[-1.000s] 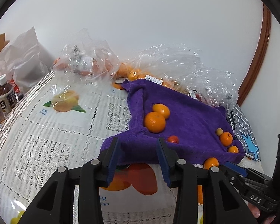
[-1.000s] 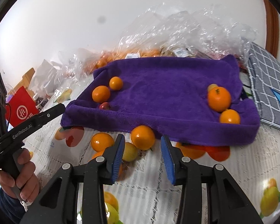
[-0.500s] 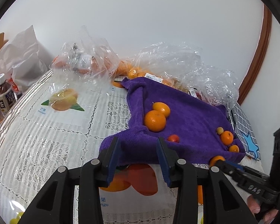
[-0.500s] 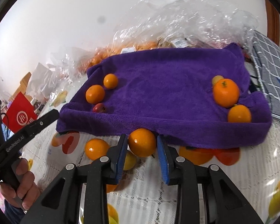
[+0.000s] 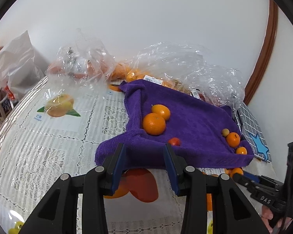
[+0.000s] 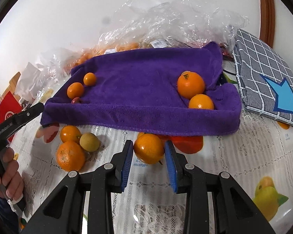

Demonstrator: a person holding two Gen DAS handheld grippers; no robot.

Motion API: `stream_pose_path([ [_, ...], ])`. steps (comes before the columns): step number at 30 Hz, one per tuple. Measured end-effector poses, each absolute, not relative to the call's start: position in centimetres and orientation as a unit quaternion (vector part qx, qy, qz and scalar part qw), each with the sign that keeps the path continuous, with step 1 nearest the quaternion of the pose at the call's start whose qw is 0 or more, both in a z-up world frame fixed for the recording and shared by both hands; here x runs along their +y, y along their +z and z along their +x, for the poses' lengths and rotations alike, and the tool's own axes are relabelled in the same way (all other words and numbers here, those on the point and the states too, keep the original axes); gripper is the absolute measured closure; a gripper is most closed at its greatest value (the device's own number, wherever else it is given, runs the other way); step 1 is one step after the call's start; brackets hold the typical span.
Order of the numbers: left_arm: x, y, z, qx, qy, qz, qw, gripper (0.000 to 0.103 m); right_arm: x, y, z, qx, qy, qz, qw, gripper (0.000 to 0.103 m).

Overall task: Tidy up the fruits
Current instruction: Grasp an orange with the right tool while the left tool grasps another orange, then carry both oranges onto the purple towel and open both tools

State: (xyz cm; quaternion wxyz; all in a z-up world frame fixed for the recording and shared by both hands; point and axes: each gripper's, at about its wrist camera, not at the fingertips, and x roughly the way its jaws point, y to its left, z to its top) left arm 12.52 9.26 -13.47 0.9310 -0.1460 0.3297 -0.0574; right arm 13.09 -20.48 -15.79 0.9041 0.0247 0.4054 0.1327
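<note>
Fruits lie on and beside a purple towel (image 6: 146,89) spread over a lace tablecloth (image 6: 234,156) printed with fruit pictures. Low in the centre of the right wrist view, one orange (image 6: 148,148) sits on the cloth just in front of the towel's near edge, between the blue pads of the right gripper (image 6: 148,159); the pads look pressed against its two sides, so the orange is clasped. To the lower left of that frame three more loose fruits cluster together, touching: a large orange (image 6: 70,155), a smaller orange (image 6: 70,134) and a pale yellow fruit (image 6: 89,142). On the towel, two oranges (image 6: 191,84) rest at the right end, one just in front of the other, while two smaller ones (image 6: 75,90) and a small red fruit (image 6: 75,100) sit at the left end. The left gripper (image 5: 144,163) hovers over the towel's near corner in the lower centre of its own view, jaws a little apart with nothing between them. A hand (image 6: 8,177) grips its handle at the left edge of the right wrist view. Crumpled clear plastic bags (image 6: 175,19) holding more orange fruit lie behind the towel against the white wall. A grey checked cloth (image 6: 263,74) with a blue star lies at the right, and a bottle (image 5: 0,103) stands at the far left of the left wrist view
</note>
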Motion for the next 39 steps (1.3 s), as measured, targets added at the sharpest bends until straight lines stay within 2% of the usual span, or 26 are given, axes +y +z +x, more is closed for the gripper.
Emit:
stream_pose_path([
  [2, 9.4, -13.5, 12.6, 0.33, -0.058, -0.149, 0.93, 0.065, -20.1, -16.4, 13.7, 0.424, 0.144, 0.023, 0.894, 0.069],
  [6, 9.6, -13.6, 12.7, 0.334, -0.062, -0.157, 0.928, 0.065, -20.0, -16.1, 13.3, 0.413, 0.141, 0.007, 0.9, 0.07],
  [13, 8.0, -13.1, 11.8, 0.321, -0.128, -0.136, 0.929, 0.065, -22.4, -14.9, 12.1, 0.366, 0.12, 0.005, 0.923, 0.07],
  [20, 5.0, -13.7, 12.0, 0.364, -0.19, -0.117, 0.904, 0.065, -25.1, -15.4, 12.3, 0.374, 0.127, 0.052, 0.917, 0.07],
  [25, 3.4, -14.4, 12.5, 0.394, -0.198, -0.1, 0.892, 0.065, -24.1, -15.6, 12.3, 0.376, 0.134, 0.034, 0.916, 0.07],
  [34, 2.8, -15.3, 13.8, 0.425, -0.201, -0.13, 0.873, 0.065, -24.2, -15.7, 12.2, 0.374, 0.137, 0.036, 0.916, 0.07],
  [36, 2.6, -15.4, 14.0, 0.427, -0.196, -0.132, 0.873, 0.07, -24.2, -15.7, 12.2, 0.375, 0.138, 0.037, 0.916, 0.07],
  [39, 2.9, -15.3, 13.9, 0.422, -0.192, -0.142, 0.875, 0.07, -24.2, -15.7, 12.2, 0.375, 0.139, 0.038, 0.916, 0.07],
])
